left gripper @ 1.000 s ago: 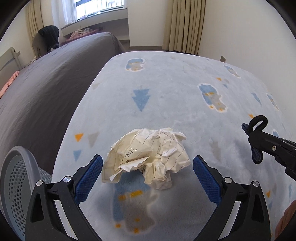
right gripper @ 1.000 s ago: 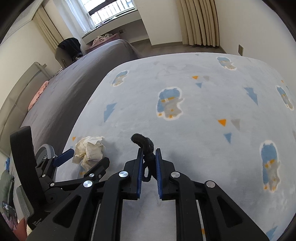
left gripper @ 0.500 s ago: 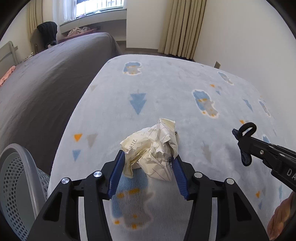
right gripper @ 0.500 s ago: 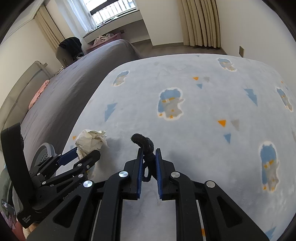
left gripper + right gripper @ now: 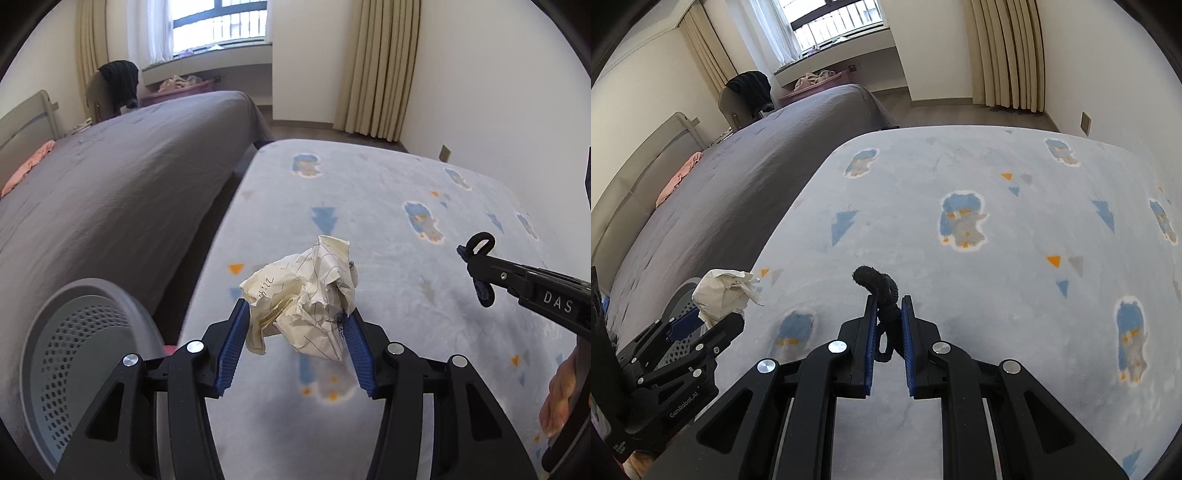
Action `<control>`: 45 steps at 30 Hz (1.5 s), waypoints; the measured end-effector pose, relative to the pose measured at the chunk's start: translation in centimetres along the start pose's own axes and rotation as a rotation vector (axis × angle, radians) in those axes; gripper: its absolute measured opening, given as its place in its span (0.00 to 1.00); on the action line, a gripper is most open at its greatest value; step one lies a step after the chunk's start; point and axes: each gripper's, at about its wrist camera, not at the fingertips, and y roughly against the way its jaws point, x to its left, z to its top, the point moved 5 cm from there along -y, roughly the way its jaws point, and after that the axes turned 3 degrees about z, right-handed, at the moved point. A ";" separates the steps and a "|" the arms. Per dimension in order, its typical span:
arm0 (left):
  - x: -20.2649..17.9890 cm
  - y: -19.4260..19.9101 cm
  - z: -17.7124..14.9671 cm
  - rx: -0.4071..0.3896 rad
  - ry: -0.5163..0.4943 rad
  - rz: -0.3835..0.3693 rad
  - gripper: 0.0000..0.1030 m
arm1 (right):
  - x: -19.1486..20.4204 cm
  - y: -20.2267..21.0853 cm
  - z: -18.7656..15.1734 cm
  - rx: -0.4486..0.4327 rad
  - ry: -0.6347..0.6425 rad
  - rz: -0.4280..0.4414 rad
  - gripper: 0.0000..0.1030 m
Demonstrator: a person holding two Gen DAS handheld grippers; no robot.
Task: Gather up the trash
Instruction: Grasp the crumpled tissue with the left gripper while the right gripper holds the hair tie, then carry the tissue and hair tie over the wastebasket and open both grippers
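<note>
The left hand-held gripper (image 5: pixel 295 332) is pinching the crumpled paper (image 5: pixel 306 295) between its 2 blue pads, lifted clear of the rug (image 5: pixel 388 192). The perforated bin (image 5: pixel 74 350) is sitting just to its left, nearer this hand. The right hand-held gripper (image 5: pixel 889 325) is clamping a black hair tie (image 5: pixel 882 295).

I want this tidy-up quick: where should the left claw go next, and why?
Probably swing the left claw left over the grey basket and let go: its pads already pinch the crumpled paper clear of the rug, and the basket sits just beside it.
</note>
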 end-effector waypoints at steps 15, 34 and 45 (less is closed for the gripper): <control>10.4 6.6 -2.0 -0.057 0.093 0.117 0.49 | 10.9 -0.1 -1.3 -0.001 0.136 0.093 0.13; 22.6 9.7 -5.9 -0.051 0.233 0.235 0.49 | 23.3 -2.8 -3.9 0.038 0.259 0.190 0.13; 24.6 7.6 -7.1 -0.009 0.273 0.248 0.49 | 27.0 -4.5 -4.3 0.044 0.313 0.187 0.13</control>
